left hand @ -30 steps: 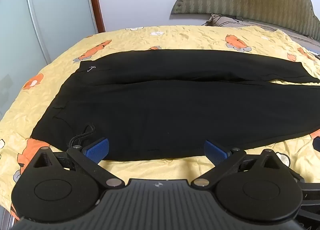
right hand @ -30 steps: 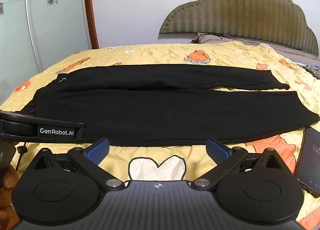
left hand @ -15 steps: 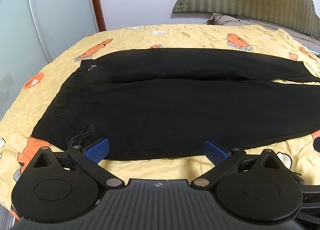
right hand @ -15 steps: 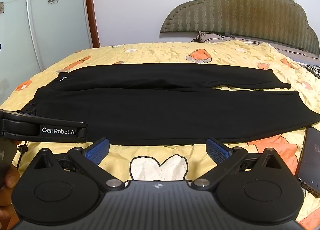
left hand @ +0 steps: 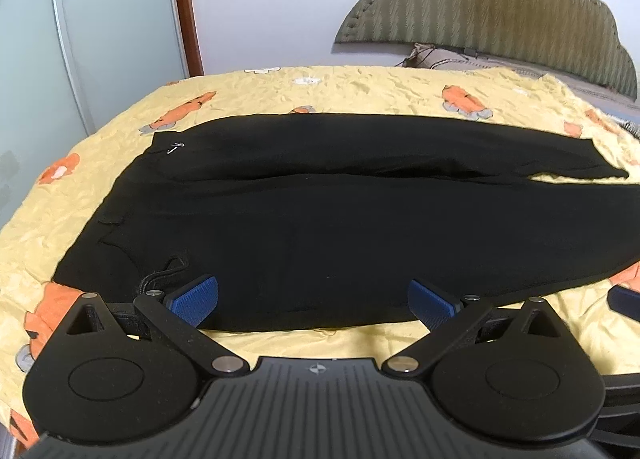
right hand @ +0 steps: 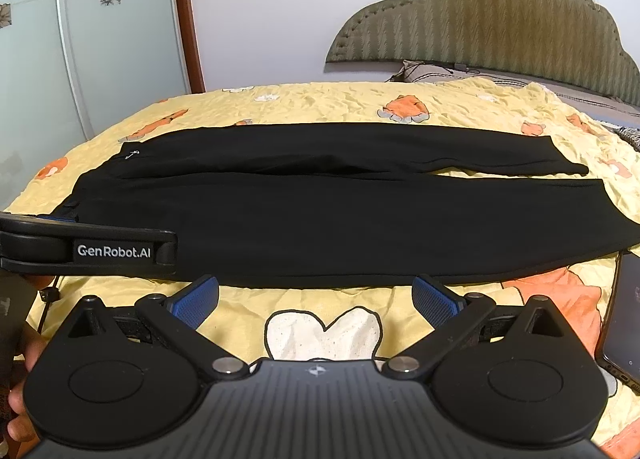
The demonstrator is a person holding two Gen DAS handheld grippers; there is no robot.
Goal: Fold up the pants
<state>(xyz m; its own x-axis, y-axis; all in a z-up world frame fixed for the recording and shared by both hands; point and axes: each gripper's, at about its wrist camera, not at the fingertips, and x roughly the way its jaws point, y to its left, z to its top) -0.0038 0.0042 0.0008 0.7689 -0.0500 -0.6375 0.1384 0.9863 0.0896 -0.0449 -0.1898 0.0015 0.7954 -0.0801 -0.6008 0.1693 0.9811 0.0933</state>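
Tilting up slightly, the left gripper (left hand: pixel 314 299) hovers spread wide and empty over the near waist edge of the black pants (left hand: pixel 340 219), laid flat across the yellow bedspread (left hand: pixel 360 91); the right gripper (right hand: pixel 316 299), equally open, waits short of the near leg.

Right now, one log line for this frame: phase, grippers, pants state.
phase: pre-grasp | left gripper: open, at near edge of pants | right gripper: open, short of edge | pants: flat, unfolded on bed | phone: right
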